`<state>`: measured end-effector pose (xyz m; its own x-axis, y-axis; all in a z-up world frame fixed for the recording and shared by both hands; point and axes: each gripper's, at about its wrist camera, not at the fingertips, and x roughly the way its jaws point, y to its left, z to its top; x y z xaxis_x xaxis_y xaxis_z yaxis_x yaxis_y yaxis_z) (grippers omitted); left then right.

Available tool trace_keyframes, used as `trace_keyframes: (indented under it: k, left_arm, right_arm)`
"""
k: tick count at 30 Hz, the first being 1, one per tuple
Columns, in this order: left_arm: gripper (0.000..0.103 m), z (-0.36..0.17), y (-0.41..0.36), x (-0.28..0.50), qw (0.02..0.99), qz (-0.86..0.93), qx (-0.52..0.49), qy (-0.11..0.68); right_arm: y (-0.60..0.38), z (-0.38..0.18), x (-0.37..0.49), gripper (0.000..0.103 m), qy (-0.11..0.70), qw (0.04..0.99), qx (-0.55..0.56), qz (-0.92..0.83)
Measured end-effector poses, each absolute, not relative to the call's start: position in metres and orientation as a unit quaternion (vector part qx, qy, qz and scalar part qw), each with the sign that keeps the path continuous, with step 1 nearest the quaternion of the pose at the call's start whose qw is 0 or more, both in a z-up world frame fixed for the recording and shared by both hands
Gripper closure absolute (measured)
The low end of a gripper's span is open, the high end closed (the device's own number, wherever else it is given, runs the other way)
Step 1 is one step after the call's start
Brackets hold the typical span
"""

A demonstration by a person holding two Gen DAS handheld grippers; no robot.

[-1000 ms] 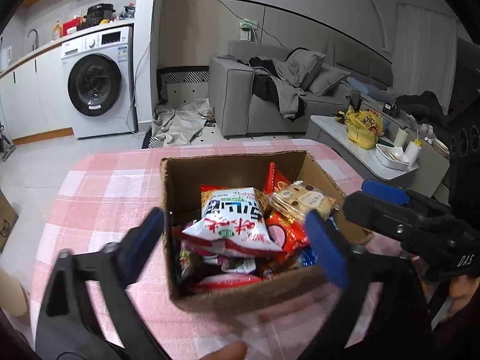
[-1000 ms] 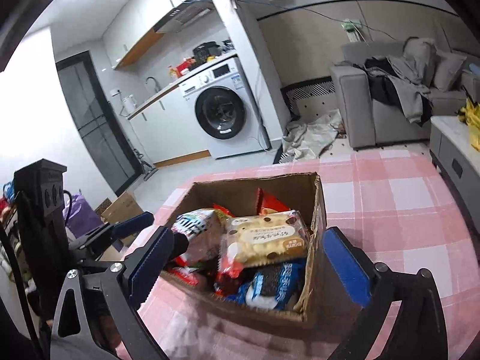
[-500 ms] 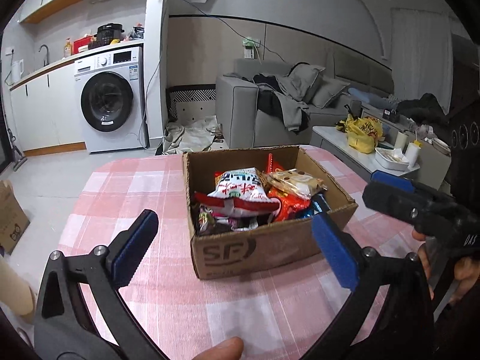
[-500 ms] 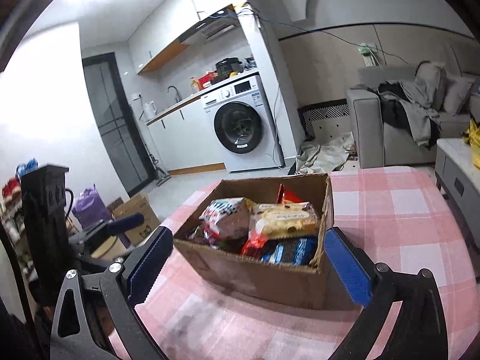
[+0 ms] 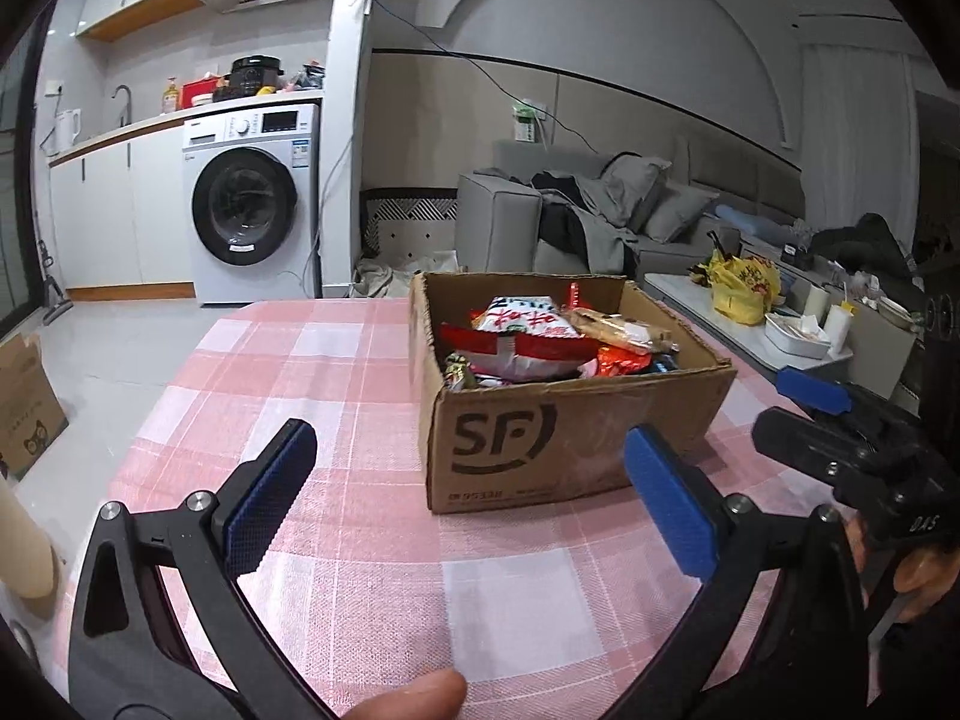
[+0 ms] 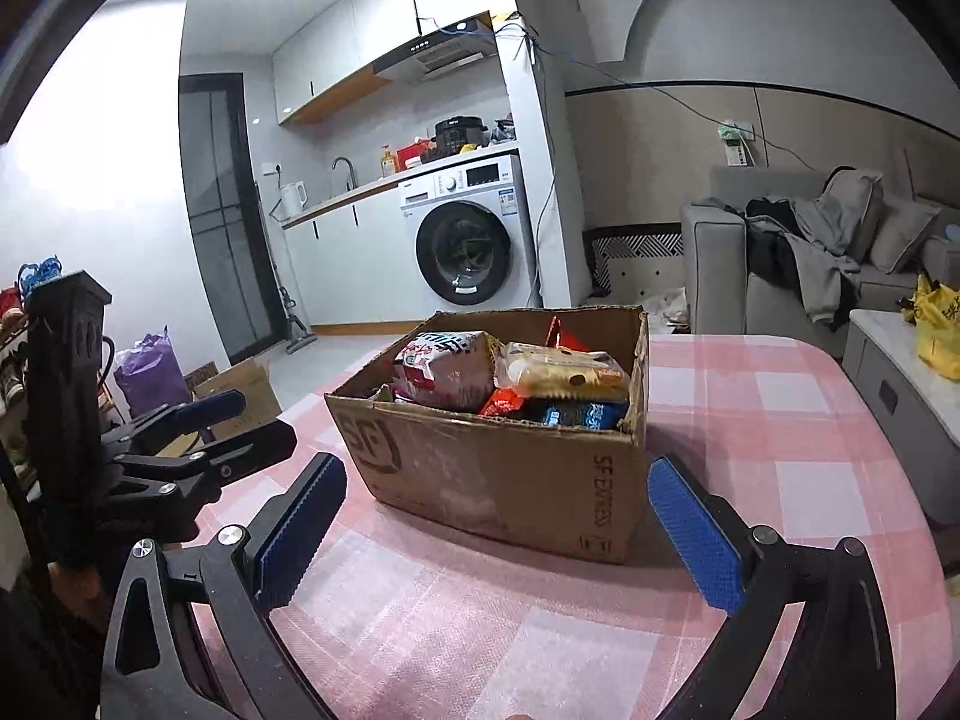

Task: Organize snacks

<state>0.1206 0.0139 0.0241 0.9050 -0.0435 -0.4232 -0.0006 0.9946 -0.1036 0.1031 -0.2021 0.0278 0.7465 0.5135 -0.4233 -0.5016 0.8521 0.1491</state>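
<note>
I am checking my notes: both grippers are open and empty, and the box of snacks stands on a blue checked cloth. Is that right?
One detail is wrong: the cloth is pink checked, not blue, as both wrist views show. The rest holds: the left gripper and right gripper are open and empty, and the box of snacks stands on the cloth.

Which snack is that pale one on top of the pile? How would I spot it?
Find the cardboard box on the pink checked tablecloth. On top, toward its right side, lies a cream packet with brown dots, paler than the red-and-white bag beside it.
</note>
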Motion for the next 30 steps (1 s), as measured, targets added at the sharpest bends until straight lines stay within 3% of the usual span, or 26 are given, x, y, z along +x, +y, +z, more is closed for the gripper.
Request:
trace_keyframes:
  k: [30]
  left_arm:
    - [0.001,0.002,0.007,0.128,0.981,0.002,-0.041,0.19]
  right_arm:
    - [-0.215,0.018,0.091,0.0,0.184,0.951,0.013,0.25]
